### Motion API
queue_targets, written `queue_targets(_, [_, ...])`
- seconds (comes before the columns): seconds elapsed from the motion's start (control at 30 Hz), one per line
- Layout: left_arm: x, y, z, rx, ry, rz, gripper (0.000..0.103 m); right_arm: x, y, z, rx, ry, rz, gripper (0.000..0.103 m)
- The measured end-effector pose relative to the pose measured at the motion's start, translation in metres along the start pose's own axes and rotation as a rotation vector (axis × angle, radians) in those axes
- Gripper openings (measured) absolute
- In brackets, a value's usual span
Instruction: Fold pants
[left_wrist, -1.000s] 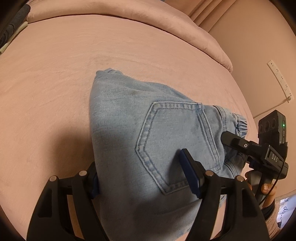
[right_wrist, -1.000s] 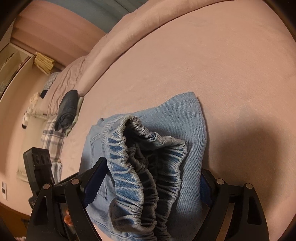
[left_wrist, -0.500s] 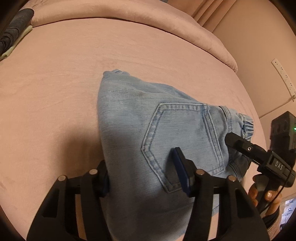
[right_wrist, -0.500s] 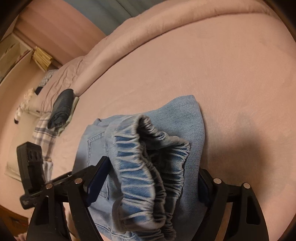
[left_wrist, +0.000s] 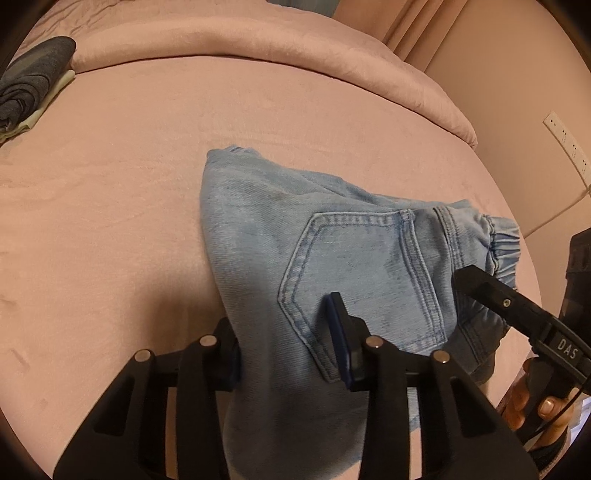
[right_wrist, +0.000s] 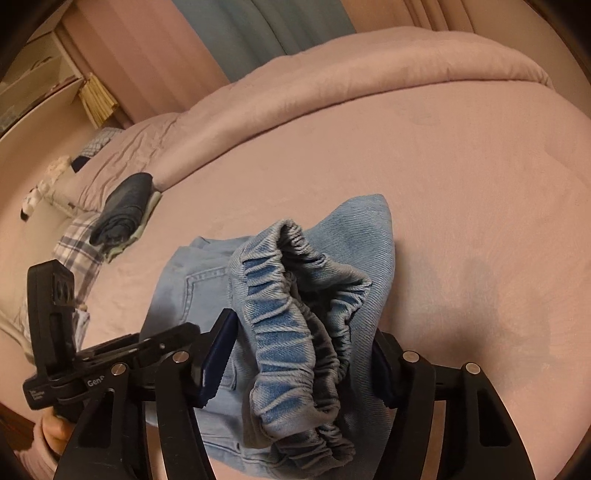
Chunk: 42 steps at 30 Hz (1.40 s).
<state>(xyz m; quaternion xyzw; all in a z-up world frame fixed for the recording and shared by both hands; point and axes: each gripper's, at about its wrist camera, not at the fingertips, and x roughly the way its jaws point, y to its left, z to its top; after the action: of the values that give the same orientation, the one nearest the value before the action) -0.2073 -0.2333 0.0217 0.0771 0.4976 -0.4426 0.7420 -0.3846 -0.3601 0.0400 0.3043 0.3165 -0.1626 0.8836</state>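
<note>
Two hand-held grippers angle down over light-blue denim pants (left_wrist: 332, 258) folded into a bundle on a pink bed (left_wrist: 110, 221). The left gripper (left_wrist: 286, 341) straddles the bundle's near end beside the back pocket (left_wrist: 362, 280); its jaws have just been closing, and whether they press the denim yet is hard to tell. The right gripper (right_wrist: 301, 363) brackets the gathered elastic waistband (right_wrist: 288, 332), jaws also closing, the left pad short of the cloth and the right pad hidden behind it. A hand (left_wrist: 535, 398) grips the right tool's handle at the frame edge. A rolled pink duvet (left_wrist: 258, 40) crosses the bed behind, and dark folded clothing (right_wrist: 122, 210) lies well apart. The bundle's underside is hidden.
</note>
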Motion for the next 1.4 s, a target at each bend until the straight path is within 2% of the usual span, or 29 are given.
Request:
queue_targets(0.3, [-0.019, 0.000, -0.006, -0.007, -0.036, -0.001, 0.037, -0.011, 0.017, -0.006, -0.042, -0.024, 0.006, 0.066])
queue_targets(0.73, [-0.052, 0.007, -0.021, -0.038, -0.093, 0.030, 0.037, -0.013, 0.053, -0.012, -0.114, -0.015, 0.056, 0.066])
queue_targets(1.03, [-0.070, 0.023, -0.028, -0.070, -0.128, 0.042, 0.037, -0.012, 0.084, -0.015, -0.191, -0.001, 0.082, 0.066])
queue_targets(1.4, [-0.085, 0.039, -0.029, -0.086, -0.170, 0.048, 0.037, -0.009, 0.104, -0.016, -0.249, 0.010, 0.097, 0.066])
